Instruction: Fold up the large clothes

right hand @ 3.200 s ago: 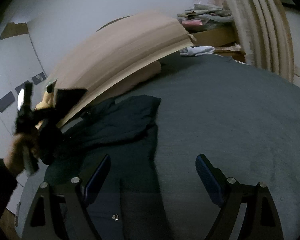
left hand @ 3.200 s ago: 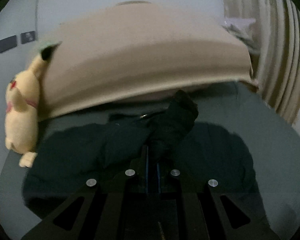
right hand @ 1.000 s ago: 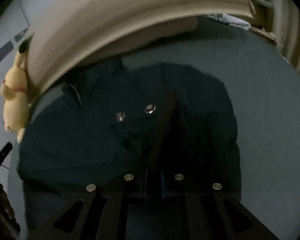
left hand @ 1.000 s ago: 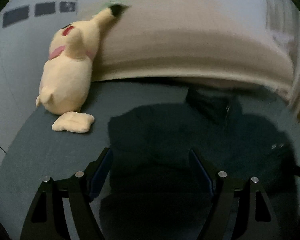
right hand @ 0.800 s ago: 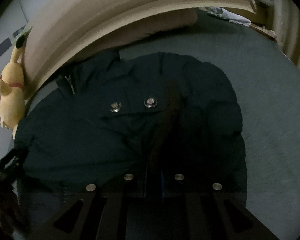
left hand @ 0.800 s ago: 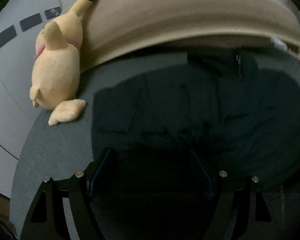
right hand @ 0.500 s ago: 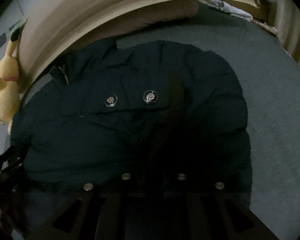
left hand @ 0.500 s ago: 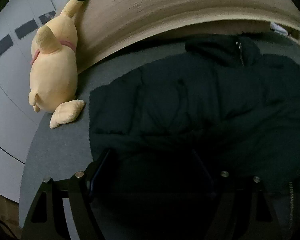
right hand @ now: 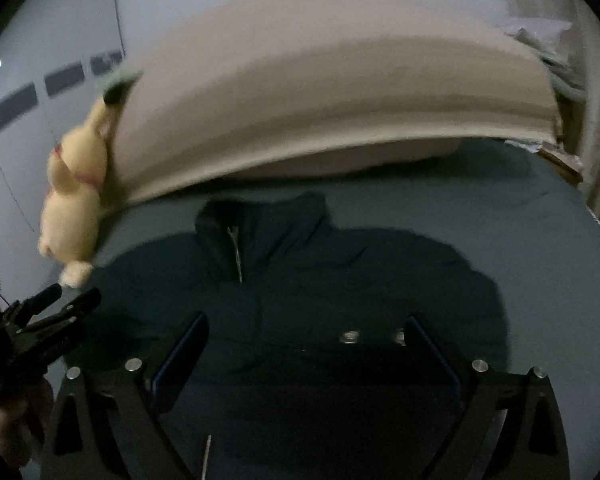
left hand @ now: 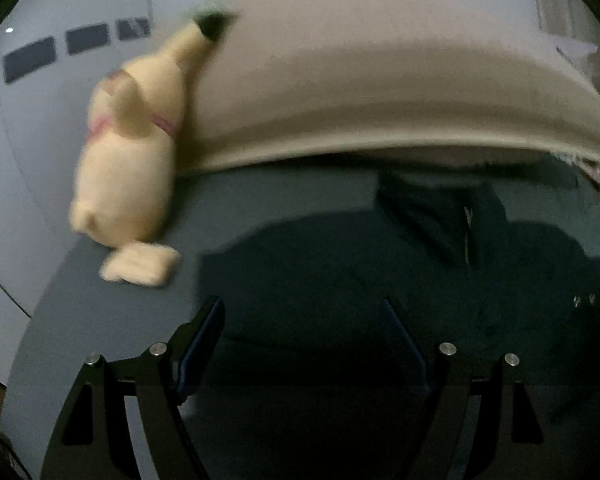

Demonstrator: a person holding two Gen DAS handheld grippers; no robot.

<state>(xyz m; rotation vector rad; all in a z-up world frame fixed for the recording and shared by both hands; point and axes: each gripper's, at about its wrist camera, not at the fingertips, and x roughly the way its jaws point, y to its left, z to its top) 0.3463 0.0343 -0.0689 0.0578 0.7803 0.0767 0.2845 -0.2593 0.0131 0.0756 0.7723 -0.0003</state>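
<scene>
Both grippers hang with their jaws spread wide and nothing between them: the left gripper (left hand: 304,320) over the left side of the dark jacket (right hand: 300,300), the right gripper (right hand: 306,336) over its middle, near two metal snaps (right hand: 374,337). The jacket lies spread on the grey bed cover (right hand: 520,216), collar and zip pull (right hand: 234,252) toward the beige headboard (right hand: 320,112), with a yellow plush toy (left hand: 128,160) propped just beside the left shoulder. For a clean fold, I judge each gripper should drop to an outer edge, pinch only the top layer at matching heights, and carry both sides inward together, keeping clear of the toy.
</scene>
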